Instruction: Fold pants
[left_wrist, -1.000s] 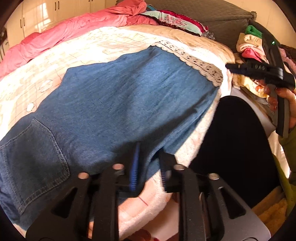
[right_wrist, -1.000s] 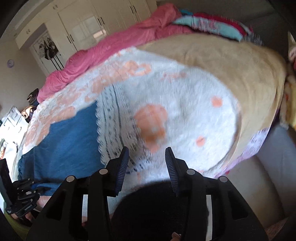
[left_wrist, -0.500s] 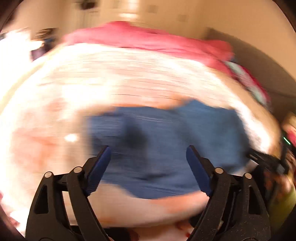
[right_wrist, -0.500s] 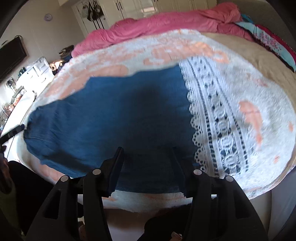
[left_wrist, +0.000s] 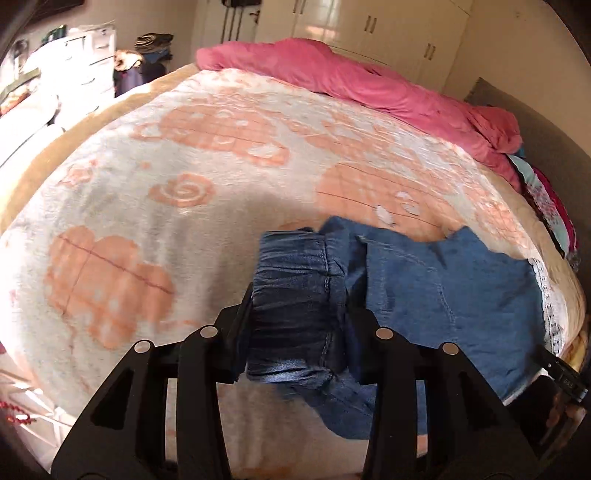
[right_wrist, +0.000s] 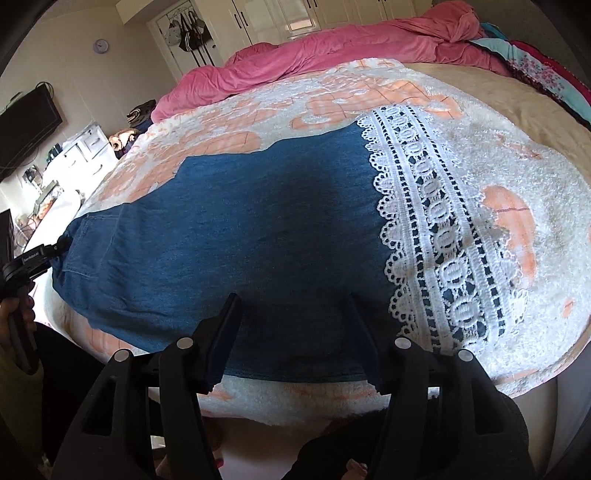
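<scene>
The pants (left_wrist: 443, 284) lie spread on the bed's blanket (left_wrist: 147, 206) near its front edge. The left tongs (left_wrist: 299, 314), which have just been closing, pinch the bunched waistband. The right tongs (right_wrist: 295, 325), their jaws having just been opening, stand spread above the leg, near its lace hem (right_wrist: 432, 229); whether the tips touch the cloth is unclear.

A lived-in home bedroom.
A bed (left_wrist: 110, 192) under a peach-and-white fleece blanket (right_wrist: 517, 177), a rumpled pink duvet (left_wrist: 332, 77), cream wardrobes (left_wrist: 399, 26) behind, a white dresser (right_wrist: 86, 153), bags on door hooks (right_wrist: 188, 31), a wall television (right_wrist: 26, 125).
</scene>
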